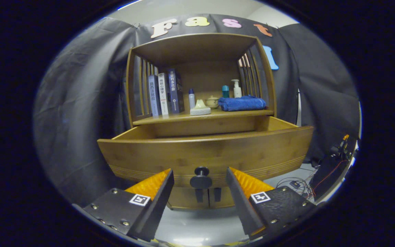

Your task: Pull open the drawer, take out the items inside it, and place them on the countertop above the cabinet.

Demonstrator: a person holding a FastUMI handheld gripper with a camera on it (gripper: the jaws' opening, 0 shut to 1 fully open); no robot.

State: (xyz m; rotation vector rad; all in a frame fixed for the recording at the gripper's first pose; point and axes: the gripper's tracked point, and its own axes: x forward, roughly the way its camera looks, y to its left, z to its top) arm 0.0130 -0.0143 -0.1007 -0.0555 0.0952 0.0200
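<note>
A bamboo cabinet stands ahead with its wide drawer [204, 151] pulled out toward me. The drawer's dark round knob [201, 178] sits between my fingertips, with a gap on either side. My gripper [200, 178] is open and not pressing on the knob. The drawer's inside is hidden behind its front panel, so I cannot see its contents. The countertop [183, 117] above the drawer carries books, bottles, a small pot and a folded blue towel [241, 103].
Three upright books [165, 94] stand at the countertop's left. A white lid-like dish [200, 108], a small bottle [191, 97], a teal bottle [225, 91] and a pump bottle [237, 89] crowd the middle and right. Cables [300, 183] lie on the floor at right.
</note>
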